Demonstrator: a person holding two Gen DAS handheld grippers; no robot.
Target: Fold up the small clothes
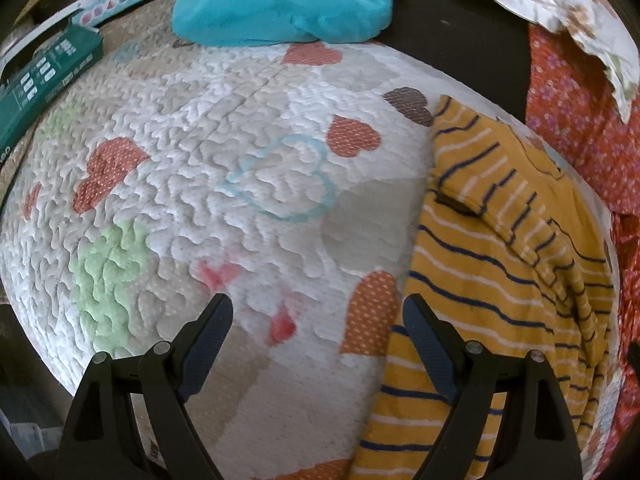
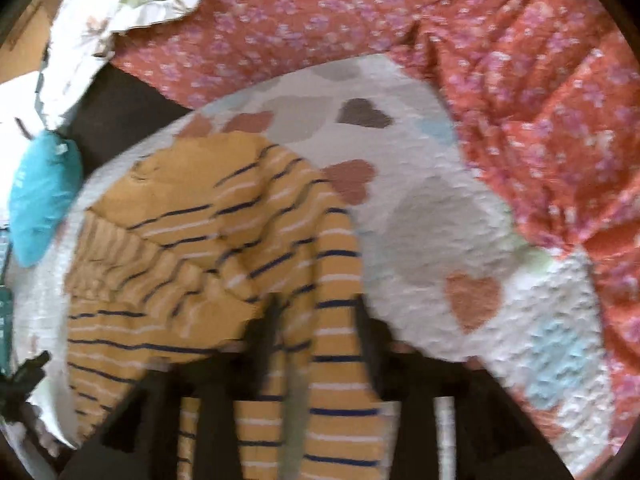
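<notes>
- One striped yellow garment [image 1: 492, 280] lies rumpled on the heart quilt's [image 1: 224, 152] right part.
- One teal cloth [image 1: 280, 0] at the quilt's far edge.
- Left gripper [image 1: 318, 316]: jaws apart, empty.
- Right gripper [image 2: 316, 320]: blurred, garment between the jaws; grip undetermined.

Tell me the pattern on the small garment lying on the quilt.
Mustard yellow with thin navy and white stripes: the striped garment shows sharpest in the left wrist view.

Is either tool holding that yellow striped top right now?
Left tool: nothing. Right tool straddles a strip of the striped top; too blurred to tell.
</notes>
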